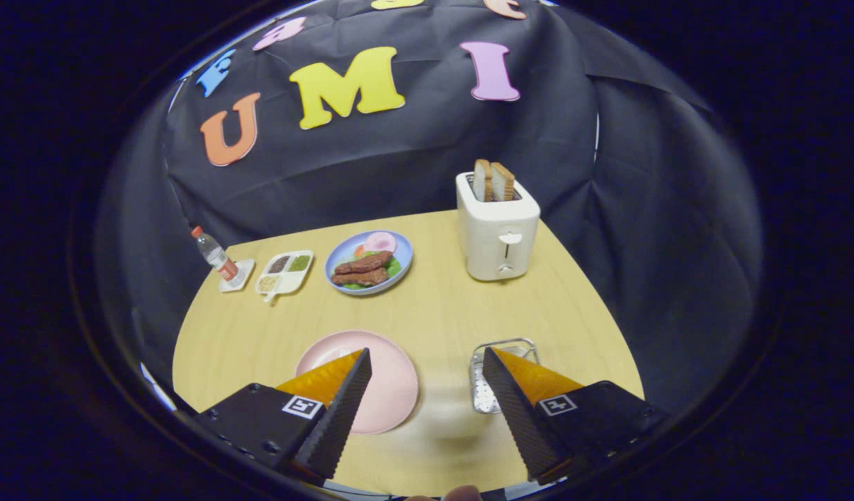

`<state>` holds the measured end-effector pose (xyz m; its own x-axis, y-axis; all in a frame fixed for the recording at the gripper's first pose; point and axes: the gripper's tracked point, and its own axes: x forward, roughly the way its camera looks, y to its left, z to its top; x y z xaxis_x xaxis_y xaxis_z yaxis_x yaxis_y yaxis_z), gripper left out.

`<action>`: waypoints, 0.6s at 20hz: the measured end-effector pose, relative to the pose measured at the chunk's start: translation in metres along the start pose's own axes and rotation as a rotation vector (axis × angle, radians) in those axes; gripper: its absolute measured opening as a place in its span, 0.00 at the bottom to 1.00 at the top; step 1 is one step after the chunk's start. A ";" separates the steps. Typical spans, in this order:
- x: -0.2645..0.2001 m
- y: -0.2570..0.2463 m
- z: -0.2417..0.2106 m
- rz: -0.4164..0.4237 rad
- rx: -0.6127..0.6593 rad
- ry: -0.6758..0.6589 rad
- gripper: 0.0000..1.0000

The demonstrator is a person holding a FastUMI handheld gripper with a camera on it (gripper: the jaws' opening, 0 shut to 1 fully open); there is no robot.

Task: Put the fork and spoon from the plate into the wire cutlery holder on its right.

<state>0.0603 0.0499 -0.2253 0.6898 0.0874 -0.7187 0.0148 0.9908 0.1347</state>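
- Two fingers of the gripper [427,376] spread wide, holding nothing, above the near table [433,306] edge.
- Pink plate [392,383] near left, partly behind the left finger.
- Wire cutlery holder [484,398] just right of it, behind the right finger.
- Toaster [500,236] far right.

Table [440,306]: light wood-grain top, smooth, low sheen. Pink plate [392,379]: matt, looks plastic. Wire cutlery holder [493,372]: shiny metal, perforated base. Toaster [500,236]: smooth cream plastic casing, slight gloss. Blue plate [402,259]: glossy, glazed look. Divided tray [285,273]: white, smooth. Bottle [214,255]: clear plastic. Booth wall: matt cloth, creased. Gripper [427,390] fingers [343,410] stand wide apart, nothing between them; inner faces ribbed, rough-textured.
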 end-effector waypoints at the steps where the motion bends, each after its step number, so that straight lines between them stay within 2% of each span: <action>1: 0.000 0.012 -0.008 0.001 -0.006 -0.008 0.96; 7: 0.026 0.080 -0.074 0.026 -0.077 0.019 0.96; 12: 0.058 0.101 -0.120 0.016 -0.116 0.070 0.96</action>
<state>0.0155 0.1676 -0.3353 0.6369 0.1059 -0.7637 -0.0820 0.9942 0.0694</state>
